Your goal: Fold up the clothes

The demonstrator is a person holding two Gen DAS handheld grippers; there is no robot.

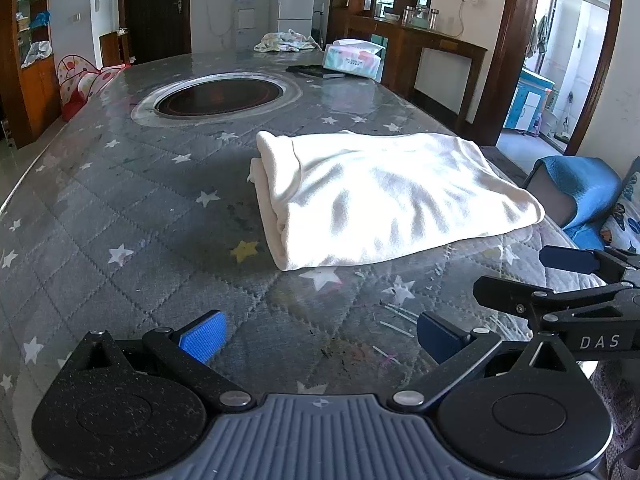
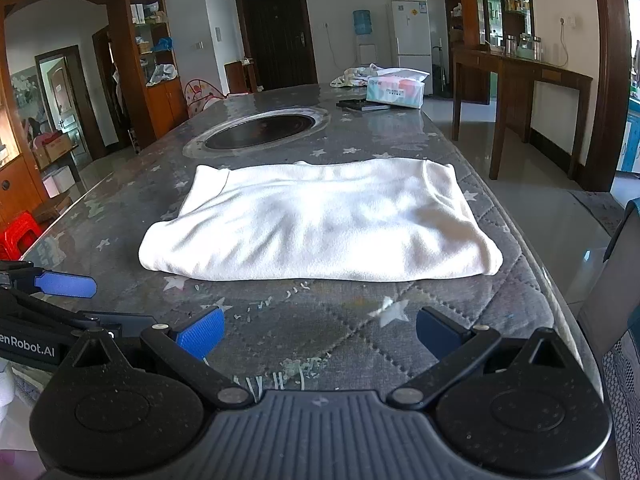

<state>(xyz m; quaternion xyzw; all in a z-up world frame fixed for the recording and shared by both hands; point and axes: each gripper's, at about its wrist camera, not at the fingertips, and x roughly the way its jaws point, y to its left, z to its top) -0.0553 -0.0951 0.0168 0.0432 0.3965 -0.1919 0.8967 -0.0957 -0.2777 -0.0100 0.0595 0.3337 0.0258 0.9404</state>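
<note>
White and folded, one garment point(image 2: 320, 220) lay flat on the star-patterned desk point(image 2: 340, 332), beyond both grippers. The left gripper point(image 1: 320, 338) and right gripper point(image 2: 318, 334) hovered near its front edge, two pairs of jaws spread wide and empty.

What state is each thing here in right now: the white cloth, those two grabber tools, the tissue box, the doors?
White garment: folded, lying flat on the table, not held.
Left gripper: jaws open, empty, short of the garment.
Right gripper: jaws open, empty, short of the garment.
Tissue box: open, a tissue sticking out.
Dark door: shut.
Fridge: shut.
</note>
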